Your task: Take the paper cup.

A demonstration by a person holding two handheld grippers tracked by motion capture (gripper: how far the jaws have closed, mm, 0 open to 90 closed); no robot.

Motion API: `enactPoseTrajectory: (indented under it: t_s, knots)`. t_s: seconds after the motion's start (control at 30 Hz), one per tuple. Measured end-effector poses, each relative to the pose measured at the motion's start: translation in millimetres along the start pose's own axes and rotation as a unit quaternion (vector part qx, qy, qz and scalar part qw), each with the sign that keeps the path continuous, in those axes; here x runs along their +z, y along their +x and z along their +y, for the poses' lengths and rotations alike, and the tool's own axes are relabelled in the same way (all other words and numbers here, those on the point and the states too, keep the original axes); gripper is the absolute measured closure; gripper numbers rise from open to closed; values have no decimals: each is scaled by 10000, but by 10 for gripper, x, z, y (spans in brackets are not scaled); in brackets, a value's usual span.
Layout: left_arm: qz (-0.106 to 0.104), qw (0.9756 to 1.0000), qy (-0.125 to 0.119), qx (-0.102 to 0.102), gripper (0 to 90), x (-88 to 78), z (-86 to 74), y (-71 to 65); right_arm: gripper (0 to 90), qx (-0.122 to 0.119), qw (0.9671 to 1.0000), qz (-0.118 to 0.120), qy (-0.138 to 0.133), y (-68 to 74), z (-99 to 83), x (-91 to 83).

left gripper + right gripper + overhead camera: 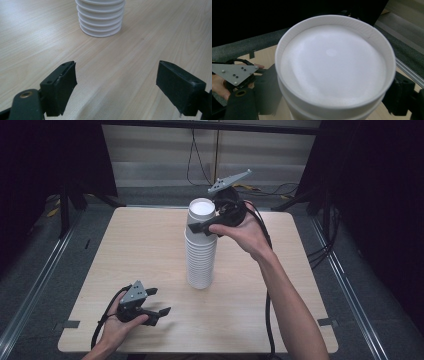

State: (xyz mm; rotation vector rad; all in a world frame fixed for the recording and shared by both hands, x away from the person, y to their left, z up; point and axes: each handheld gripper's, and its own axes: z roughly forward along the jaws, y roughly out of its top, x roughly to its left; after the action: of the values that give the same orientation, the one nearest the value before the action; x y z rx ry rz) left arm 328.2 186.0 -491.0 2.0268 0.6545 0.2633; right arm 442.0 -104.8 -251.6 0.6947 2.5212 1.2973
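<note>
1. Right hand-held gripper [202,226]: its jaws straddle the top cup [201,212] of the white cup stack [201,255], one on each side; pad contact cannot be told.
2. Left hand-held gripper [160,301]: jaws apart, holding nothing, low over the desk [145,245] near its front edge.
3. Right gripper view: the top cup's open mouth [332,65].
4. Left gripper view: the stack's base [100,22] on the desk.

High view looks down on the table [150,245]; both gripper views, close in, share the cup stack [201,247].
</note>
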Motion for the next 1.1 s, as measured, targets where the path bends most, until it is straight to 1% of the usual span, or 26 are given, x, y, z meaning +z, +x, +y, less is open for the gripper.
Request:
enactPoseTrajectory:
  t_s: [0.07,0.13,0.37,0.4,0.47,0.7,0.83,0.9,0.97,1.1]
  knots:
    - [-17,10000,9,-26,163,6,-2,3,178,6,10000,15,-15,-6,0,-6]
    - [-7,10000,29,-2,163,7,-1,3,181,1,10000,14,-24,-5,2,-10]
    - [-26,10000,29,-23,163,6,-2,3,187,-72,9999,-39,-76,12,3,-20]
    - [-10,10000,34,10,163,5,-2,7,188,-72,9999,-37,-87,12,3,-21]
    - [-18,10000,46,-24,163,9,-5,6,191,-85,9999,-47,-110,16,5,-24]
    - [-21,10000,57,-14,163,14,-5,7,199,-150,9996,-158,-202,46,5,-46]
    - [-25,10000,55,-11,163,11,-5,3,203,-153,9995,-163,-238,46,6,-50]
    - [-25,10000,54,-23,163,14,-6,7,203,-157,9992,-186,-316,54,14,-68]
    - [-23,10000,63,-26,163,17,-6,10,203,-138,9986,-186,-470,57,34,-110]
    - [-19,10000,55,-11,163,14,-5,6,203,-148,9983,-192,-529,61,51,-148]
